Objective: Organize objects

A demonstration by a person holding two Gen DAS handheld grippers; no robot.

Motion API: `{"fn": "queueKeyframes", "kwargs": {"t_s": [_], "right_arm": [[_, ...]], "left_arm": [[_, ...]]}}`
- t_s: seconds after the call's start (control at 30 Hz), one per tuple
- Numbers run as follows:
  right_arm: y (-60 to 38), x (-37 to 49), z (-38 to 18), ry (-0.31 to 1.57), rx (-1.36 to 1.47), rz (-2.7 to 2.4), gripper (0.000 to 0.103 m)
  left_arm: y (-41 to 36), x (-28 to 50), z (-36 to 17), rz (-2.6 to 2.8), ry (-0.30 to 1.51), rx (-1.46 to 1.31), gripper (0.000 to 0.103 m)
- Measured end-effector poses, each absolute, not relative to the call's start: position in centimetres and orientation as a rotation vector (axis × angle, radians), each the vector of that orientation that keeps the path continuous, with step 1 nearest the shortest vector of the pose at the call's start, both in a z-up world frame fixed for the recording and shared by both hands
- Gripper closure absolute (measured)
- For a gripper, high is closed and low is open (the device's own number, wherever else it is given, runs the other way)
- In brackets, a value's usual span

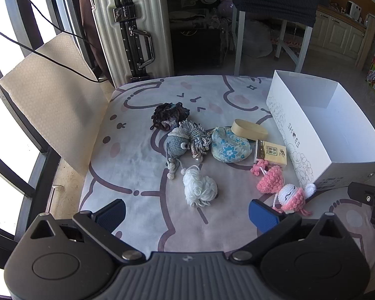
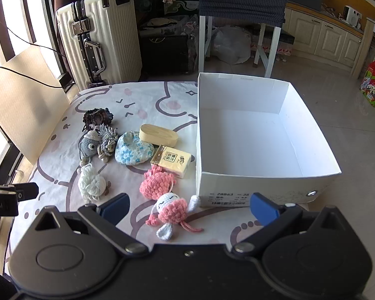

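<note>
Beside the near left corner of the open white cardboard shoe box, the pink-and-white crocheted doll lies on the cartoon-printed cloth, and this is the thing the next move most likely turns on. It sits just ahead of the right gripper, between the two blue fingertips and a little left of their midline, with its long axis running roughly from the near left up toward the box corner, one white ear almost touching the box wall. The right gripper is spread wide and holds nothing. The left gripper is likewise wide apart and empty; from its view the same doll lies off by its right fingertip, whereas the white yarn ball sits straight ahead of it. So the right hand is judged the nearer and better lined up for the doll, and the box is empty, just to the right of it, making for a short carry. Farther from the box corner lie a pink crocheted heart, a yellow tissue packet, a blue floral fabric pouch and an oval wooden case.
</note>
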State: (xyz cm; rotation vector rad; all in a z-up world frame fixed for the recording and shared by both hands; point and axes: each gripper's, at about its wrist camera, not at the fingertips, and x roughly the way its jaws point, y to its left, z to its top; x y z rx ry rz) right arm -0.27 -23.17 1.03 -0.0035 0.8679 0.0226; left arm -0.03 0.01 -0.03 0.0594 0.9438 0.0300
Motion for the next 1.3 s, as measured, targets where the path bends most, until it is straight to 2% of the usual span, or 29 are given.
{"fn": "queueKeyframes", "kwargs": {"t_s": [1.3], "right_arm": [[-23.01,-0.29,0.56,0.872,-0.008,0.02,0.0]], "left_arm": [[-0.08,-0.14,-0.27,0.028,0.949,0.061,0.0]]}}
